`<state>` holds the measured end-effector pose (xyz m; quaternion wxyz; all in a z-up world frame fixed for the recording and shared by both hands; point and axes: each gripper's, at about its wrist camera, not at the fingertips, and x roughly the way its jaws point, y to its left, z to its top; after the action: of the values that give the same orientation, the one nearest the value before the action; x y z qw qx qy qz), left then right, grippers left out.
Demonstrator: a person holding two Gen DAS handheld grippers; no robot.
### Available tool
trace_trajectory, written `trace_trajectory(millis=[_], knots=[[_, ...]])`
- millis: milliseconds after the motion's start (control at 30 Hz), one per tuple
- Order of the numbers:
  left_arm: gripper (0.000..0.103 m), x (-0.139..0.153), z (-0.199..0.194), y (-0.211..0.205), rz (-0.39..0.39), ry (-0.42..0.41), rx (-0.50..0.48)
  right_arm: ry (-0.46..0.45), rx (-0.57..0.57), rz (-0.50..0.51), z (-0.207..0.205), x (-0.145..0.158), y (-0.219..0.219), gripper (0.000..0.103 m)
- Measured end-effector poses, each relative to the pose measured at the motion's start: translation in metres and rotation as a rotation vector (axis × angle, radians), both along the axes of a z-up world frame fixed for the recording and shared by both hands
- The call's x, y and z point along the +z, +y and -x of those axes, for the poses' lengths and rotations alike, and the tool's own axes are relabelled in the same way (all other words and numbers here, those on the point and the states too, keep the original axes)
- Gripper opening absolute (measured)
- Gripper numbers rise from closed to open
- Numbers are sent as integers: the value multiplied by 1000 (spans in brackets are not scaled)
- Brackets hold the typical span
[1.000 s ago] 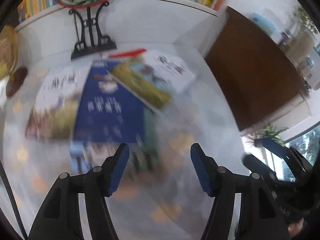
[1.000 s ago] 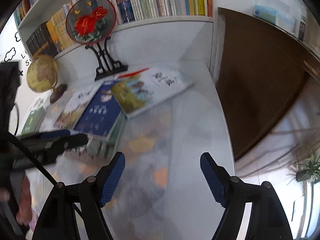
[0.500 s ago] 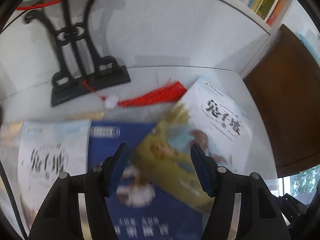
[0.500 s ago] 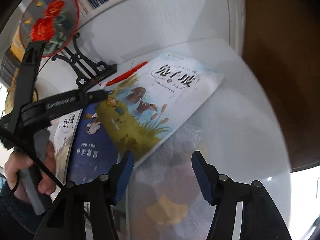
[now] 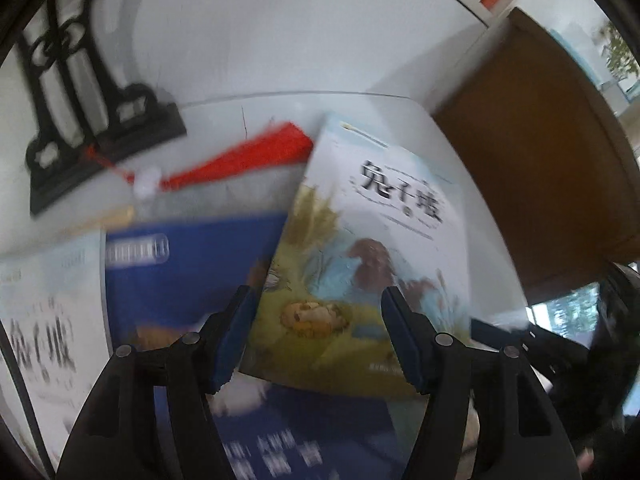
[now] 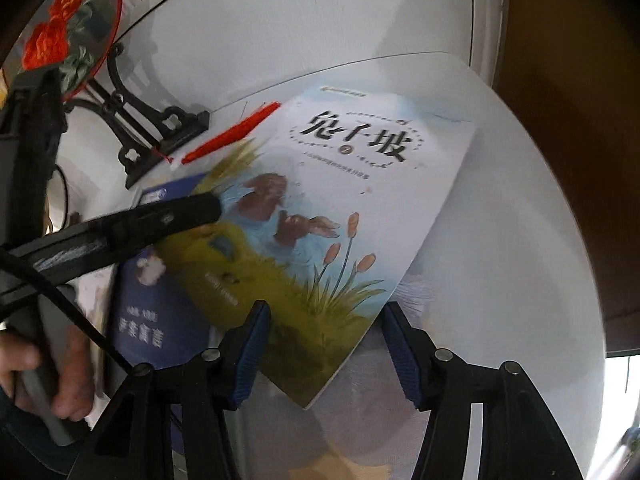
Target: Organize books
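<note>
A picture book with rabbits on a pale cover (image 5: 372,240) (image 6: 340,200) lies tilted on top of a blue book (image 5: 180,280) (image 6: 160,312). A second pale copy (image 5: 48,320) lies at the left. My left gripper (image 5: 318,336) hovers open over the rabbit book's left part; one of its black fingers (image 6: 180,216) reaches across that book's left edge. My right gripper (image 6: 328,344) stands open, with the rabbit book's near corner between its blue pads and no pad pressing on it.
A black fan stand (image 5: 100,128) (image 6: 160,132) with a red tassel (image 5: 240,160) stands behind the books, and a round fan with red flowers (image 6: 64,32) sits on it. A brown wooden panel (image 5: 540,140) borders the white tabletop (image 6: 500,260) on the right. A hand (image 6: 40,380) holds the left gripper.
Both grippers have come down and forward onto the books, which now fill the views. The right jaws stand narrower than a second ago. The left jaws keep the same width.
</note>
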<state>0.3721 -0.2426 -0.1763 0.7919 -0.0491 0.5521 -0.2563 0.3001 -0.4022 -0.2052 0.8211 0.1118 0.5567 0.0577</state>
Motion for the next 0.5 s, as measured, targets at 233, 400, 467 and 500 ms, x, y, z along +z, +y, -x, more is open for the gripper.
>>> trace_trajectory(millis=[233, 400, 467, 500], knots=[[62, 4, 107, 20, -9, 40, 52, 1, 134, 14, 48, 12, 0, 56], [62, -2, 202, 53, 25, 131, 149, -5, 303, 57, 104, 20, 22, 56], [62, -5, 233, 61, 43, 145, 180, 21, 345, 36, 119, 13, 28, 56], [62, -7, 243, 66, 59, 156, 201, 45, 358, 17, 128, 7, 28, 56]])
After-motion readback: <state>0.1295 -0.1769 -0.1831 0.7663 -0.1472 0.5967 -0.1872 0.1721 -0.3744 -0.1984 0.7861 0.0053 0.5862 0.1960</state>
